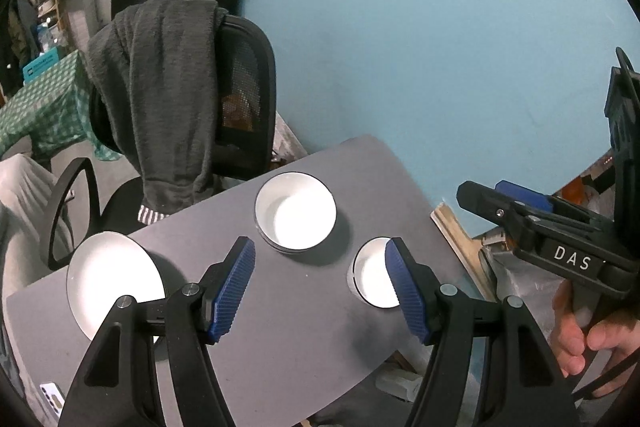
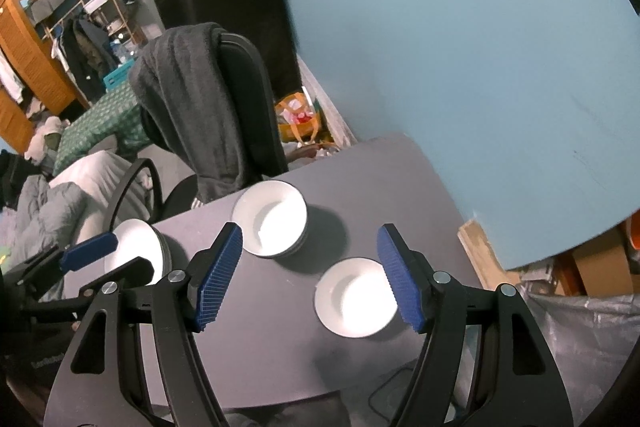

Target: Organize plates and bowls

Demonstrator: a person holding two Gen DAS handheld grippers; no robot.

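Small bowl (image 2: 354, 303) below empty right jaws (untouched).

Right gripper (image 2: 310, 277) agape above grey table (image 2: 400, 179), three white bowls (image 2: 270, 219), draped chair (image 2: 224, 107)

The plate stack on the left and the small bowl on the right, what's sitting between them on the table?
The stack of larger bowls sits between them, set further back, as the right wrist view shows; the nearer table there is bare.

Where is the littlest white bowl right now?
The smallest white bowl sits on the grey table near its right edge in the right wrist view, just right of the stacked bowls and below the open right claw.
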